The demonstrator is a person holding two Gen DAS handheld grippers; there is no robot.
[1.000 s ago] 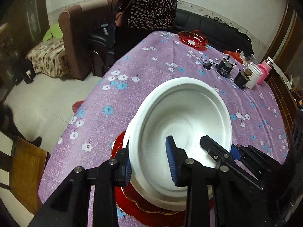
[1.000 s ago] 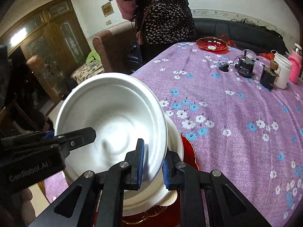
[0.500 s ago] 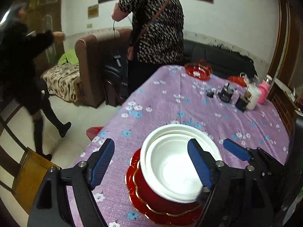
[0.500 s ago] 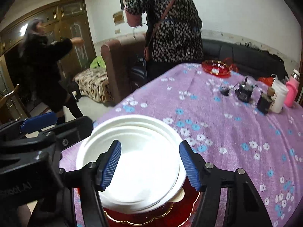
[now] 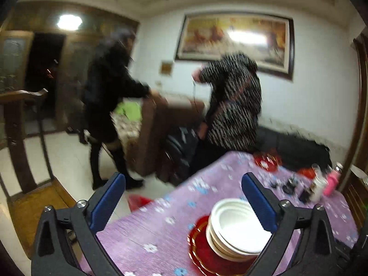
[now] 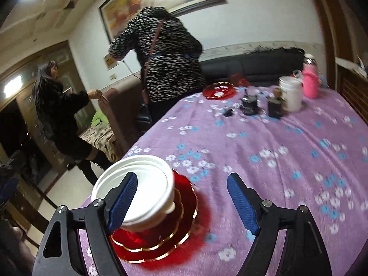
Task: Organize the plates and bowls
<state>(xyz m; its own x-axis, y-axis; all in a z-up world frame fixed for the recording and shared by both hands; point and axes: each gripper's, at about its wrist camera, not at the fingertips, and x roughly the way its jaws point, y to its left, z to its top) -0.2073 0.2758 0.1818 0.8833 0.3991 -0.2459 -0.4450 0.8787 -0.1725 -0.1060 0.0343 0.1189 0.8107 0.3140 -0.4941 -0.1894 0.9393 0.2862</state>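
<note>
Nearest the lens in each wrist view, the grippers stood spread wide with nothing between the pads. The left gripper (image 5: 184,201) and the right gripper (image 6: 181,203) had both just been opening, and neither pressed on anything.

Just beyond them, the bowls (image 6: 135,184) sat nested as one white stack, at about 5 o'clock in the left view and 8 o'clock in the right. The stack rested on red plates (image 6: 181,225) with gilt scalloped edges, near the close edge of the table (image 6: 287,161) under its purple flowered cloth.

The bowls looked thin-walled and smooth, probably light but slick and likely to chip; a pinch across the rim, one pad inside and one outside, seemed the safest hold. The plates looked glossy and brittle, best taken at the rim.

Farther off, at 1 o'clock in the right view, lay a red dish (image 6: 218,89), a white cup (image 6: 291,94) and a pink flask (image 6: 310,80). Beyond the table stood two people.
</note>
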